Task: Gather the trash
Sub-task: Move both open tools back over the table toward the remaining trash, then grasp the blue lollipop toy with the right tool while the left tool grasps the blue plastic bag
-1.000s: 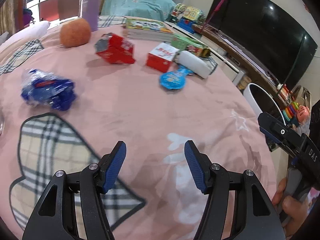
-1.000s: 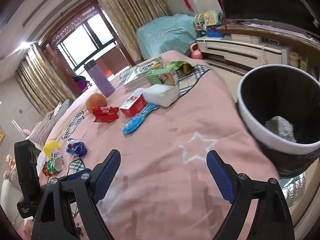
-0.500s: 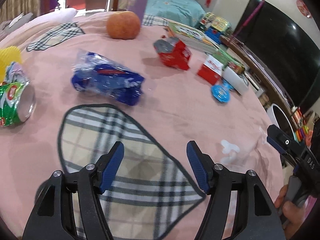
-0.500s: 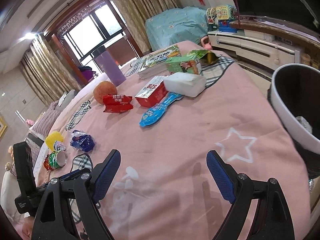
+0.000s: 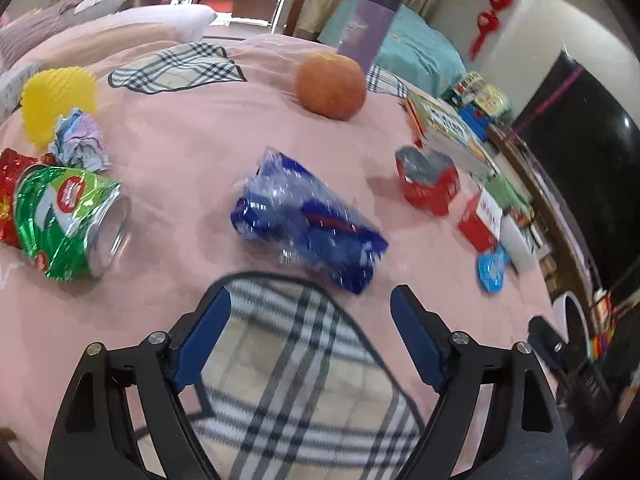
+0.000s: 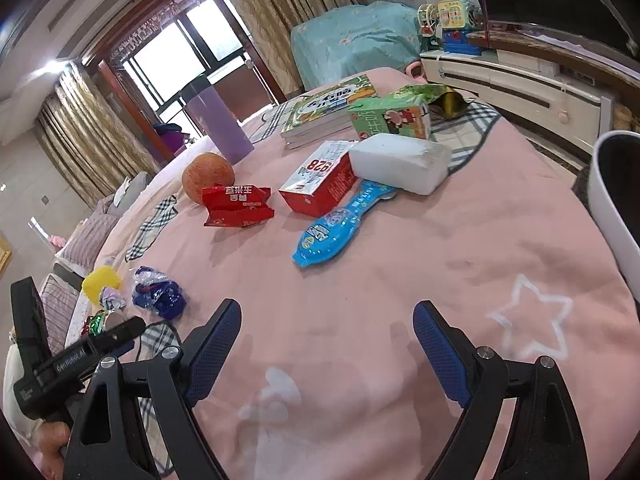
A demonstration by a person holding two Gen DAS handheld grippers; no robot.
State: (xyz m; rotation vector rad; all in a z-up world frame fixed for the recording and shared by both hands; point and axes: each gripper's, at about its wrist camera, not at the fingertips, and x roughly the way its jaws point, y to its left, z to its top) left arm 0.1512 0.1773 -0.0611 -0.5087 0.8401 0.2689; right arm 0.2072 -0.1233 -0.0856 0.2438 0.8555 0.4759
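Pink bedspread (image 5: 192, 128); bin (image 6: 612, 200) cut off.

Ahead of my left tool, just beyond its tips: crumpled blue plastic wrapper (image 5: 308, 224), glossy, lying flat on the pink cover. Off to the tool's left, a crushed green can (image 5: 68, 222) on its side, open end toward me. Behind the can, a wadded pale paper ball (image 5: 80, 145). Farther right, a torn red packet (image 5: 428, 180), foil mouth up.

From my right tool: flat light-blue wrapper (image 6: 340, 226) straight ahead, well past the tips. White-rimmed bin (image 6: 610, 196) at far right.
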